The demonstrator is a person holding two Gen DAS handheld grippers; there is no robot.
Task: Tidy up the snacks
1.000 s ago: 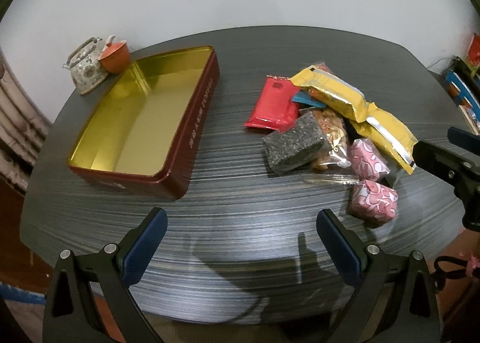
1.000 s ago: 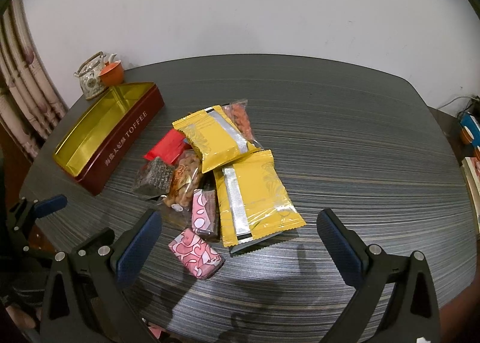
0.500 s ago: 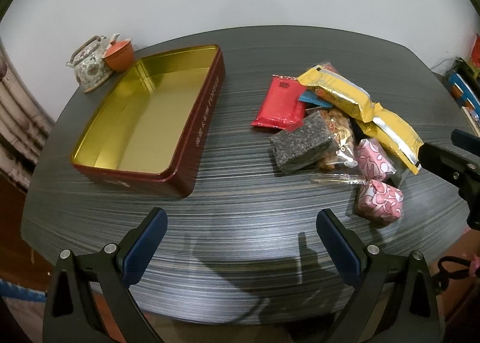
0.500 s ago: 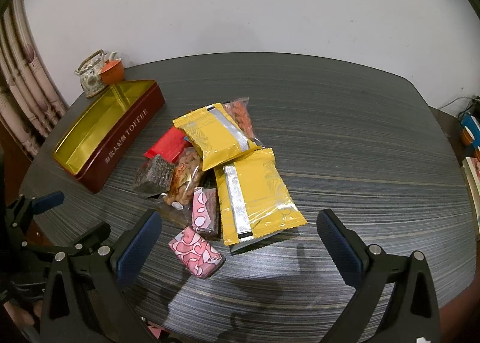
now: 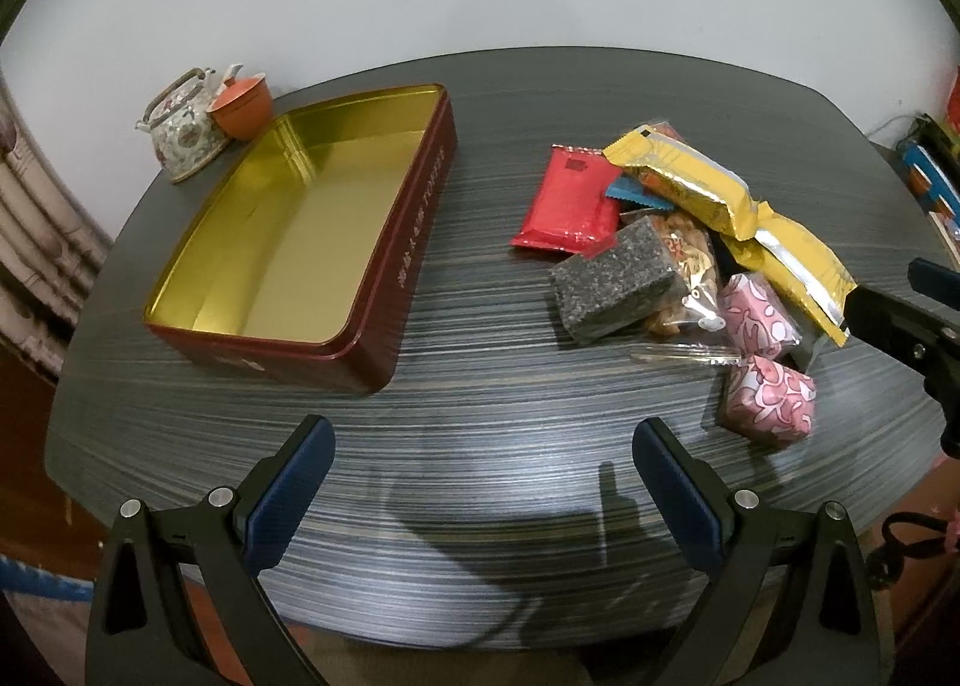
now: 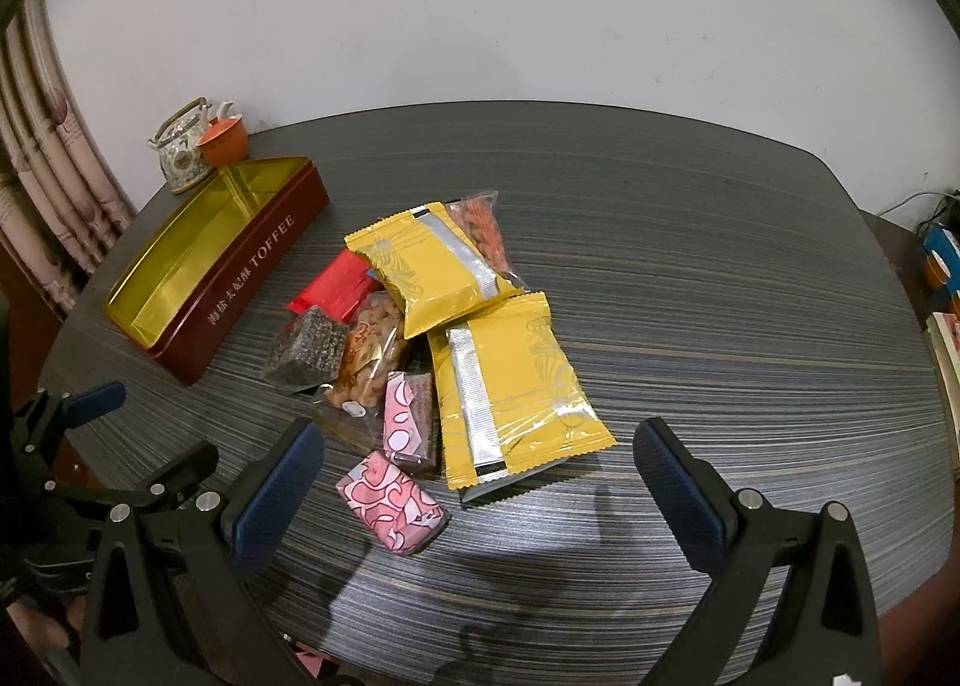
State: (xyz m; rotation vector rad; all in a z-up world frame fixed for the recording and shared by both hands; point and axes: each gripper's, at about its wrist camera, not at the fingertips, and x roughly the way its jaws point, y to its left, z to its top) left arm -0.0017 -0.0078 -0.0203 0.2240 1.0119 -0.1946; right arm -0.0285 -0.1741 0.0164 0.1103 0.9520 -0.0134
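An empty dark-red toffee tin (image 5: 414, 278) (image 6: 252, 272) with a gold inside lies on the dark table at the left. A heap of snacks sits to its right: a red packet (image 5: 570, 203) (image 6: 333, 287), a dark speckled block (image 5: 615, 278) (image 6: 306, 350), a clear bag of nuts (image 6: 369, 353), two yellow packets (image 6: 435, 266) (image 6: 510, 392) and two pink patterned sweets (image 5: 771, 401) (image 6: 390, 503). My left gripper (image 5: 480, 488) hangs open over the near table edge, holding nothing. My right gripper (image 6: 480, 488) is open just in front of the heap, also empty.
A floral teapot (image 5: 180, 131) and an orange cup (image 5: 240, 107) stand at the table's back left corner behind the tin. A curtain (image 6: 42, 188) hangs at the left. Books and cables (image 6: 942, 260) lie past the table's right edge.
Both grippers have drifted slightly forward and to the left; the tin and the heap appear a little further right and nearer in the left wrist view. Nothing on the table moved.
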